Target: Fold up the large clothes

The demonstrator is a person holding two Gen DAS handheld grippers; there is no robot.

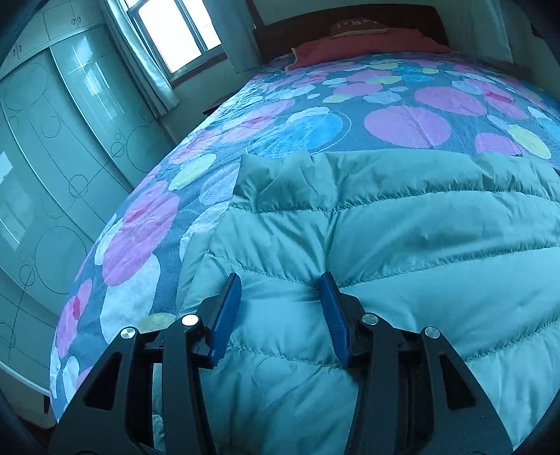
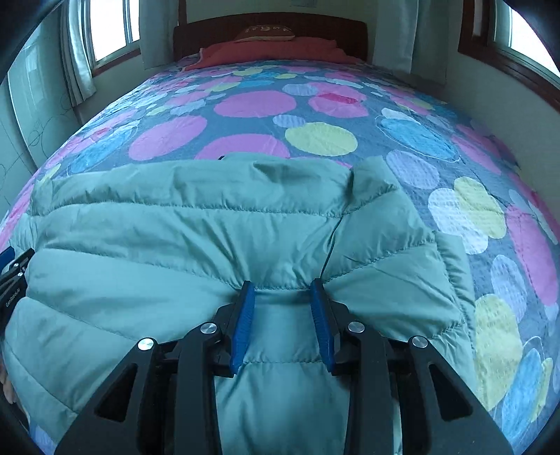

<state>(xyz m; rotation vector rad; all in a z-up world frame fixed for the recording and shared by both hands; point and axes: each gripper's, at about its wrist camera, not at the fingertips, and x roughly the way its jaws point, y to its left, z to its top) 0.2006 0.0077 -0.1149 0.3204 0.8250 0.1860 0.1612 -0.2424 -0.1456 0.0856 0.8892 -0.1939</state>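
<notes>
The left gripper pinched a bunched fold of the green jacket between its blue pads, fabric bulging between them. The right gripper likewise clamped a ridge of the jacket along a stitched seam. The jacket lay flat ahead of both grippers, on the near part of the bedspread with coloured circles. Far beyond it lay a red pillow against the headboard. A window stood ahead to the left.
</notes>
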